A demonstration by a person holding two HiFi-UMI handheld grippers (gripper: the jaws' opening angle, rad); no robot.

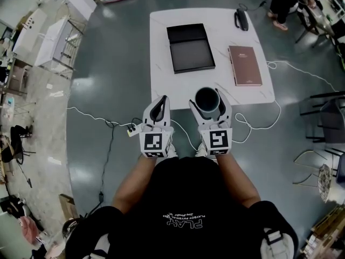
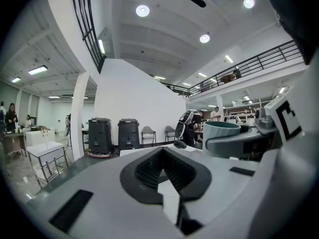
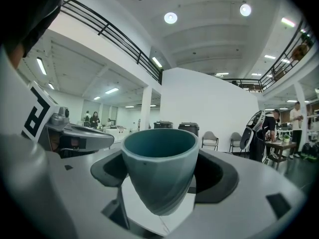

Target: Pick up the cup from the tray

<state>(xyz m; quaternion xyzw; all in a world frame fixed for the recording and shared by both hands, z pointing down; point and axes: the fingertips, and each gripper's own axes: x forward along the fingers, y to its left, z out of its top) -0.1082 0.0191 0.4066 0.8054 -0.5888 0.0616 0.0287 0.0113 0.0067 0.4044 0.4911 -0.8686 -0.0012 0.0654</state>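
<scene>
A teal cup (image 1: 207,99) stands upright between the jaws of my right gripper (image 1: 209,104), which is shut on it, held in the air just off the front edge of the white table (image 1: 161,90). In the right gripper view the cup (image 3: 159,163) fills the middle, its mouth facing up and empty. The black tray (image 1: 192,55) lies at the table's far middle with nothing in it. My left gripper (image 1: 159,106) hovers beside the right one, shut with nothing in it. From the left gripper view, the cup (image 2: 222,131) shows at the right.
A brown book (image 1: 245,65) lies on the table's right side and a black handset (image 1: 241,19) at its far right corner. White cables (image 1: 253,124) trail over the grey floor. Chairs (image 1: 323,123) stand to the right, and a white rack (image 1: 56,42) to the left.
</scene>
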